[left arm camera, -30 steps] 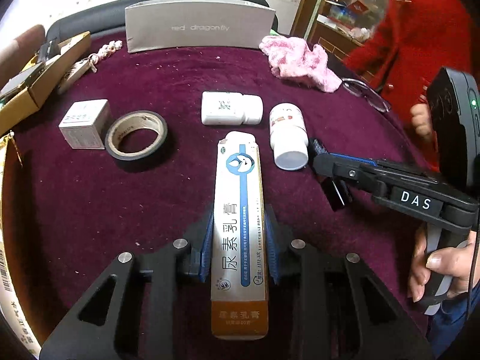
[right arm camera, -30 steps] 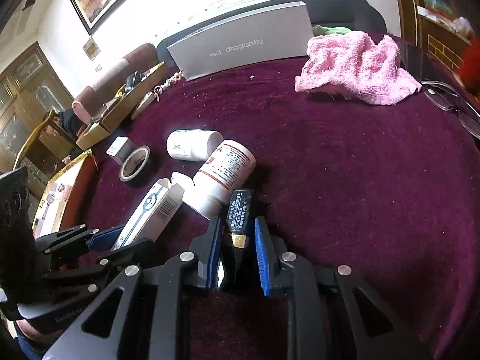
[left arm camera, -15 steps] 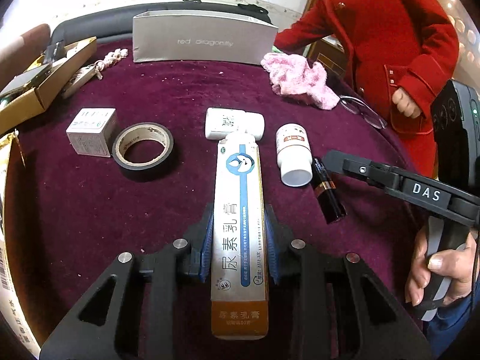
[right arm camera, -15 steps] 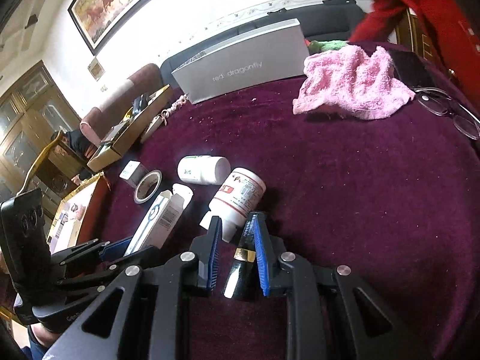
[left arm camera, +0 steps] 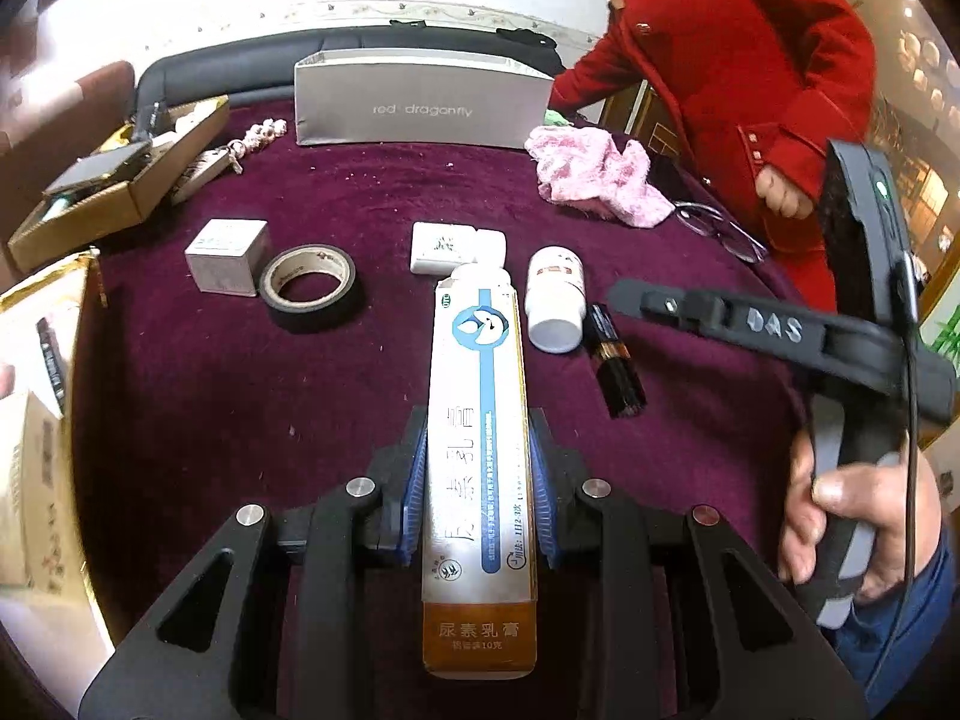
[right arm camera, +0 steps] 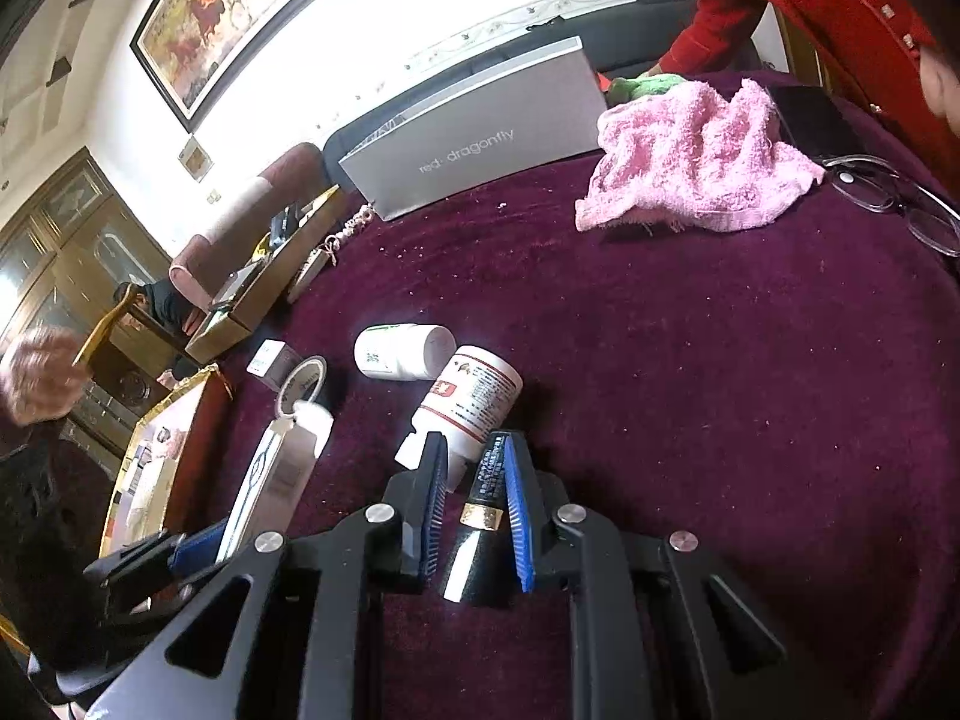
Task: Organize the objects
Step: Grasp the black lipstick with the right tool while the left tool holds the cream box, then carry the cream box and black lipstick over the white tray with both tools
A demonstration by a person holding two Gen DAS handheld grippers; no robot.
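Left gripper [left arm camera: 478, 483]: its blue pads are clamped on both long sides of the cream carton [left arm camera: 478, 450], a long white and orange box that points straight forward from the jaws.
Right gripper [right arm camera: 474, 495]: its jaws have just been closing, and the blue pads now press on the dark tube [right arm camera: 487, 507], a slim black tube with a gold band that lies between them on the surface [right arm camera: 690, 372].
Grey box [left arm camera: 420, 101]: far ahead of the left gripper, at the back edge of the surface, standing on its long side.
Cardboard tray [left arm camera: 114, 180]: far ahead and to the left of the left gripper, with small things inside that I cannot name.
Pink cloth [right arm camera: 690, 156]: far ahead and to the right of the right gripper, crumpled, near the grey box.
Tape roll [left arm camera: 309, 282]: ahead and to the left of the left gripper, lying flat.
Red-label bottle [right arm camera: 474, 402]: just ahead of the right gripper, lying on its side, its cap end beside the left pad.
White bottle [left arm camera: 456, 247]: beyond the far end of the cream carton, lying on its side.
Small white box [left arm camera: 227, 255]: just left of the tape roll.
Glasses [right arm camera: 900, 204]: far to the right of the right gripper, beside the pink cloth.
Person: a red coat stands behind the surface at the right.
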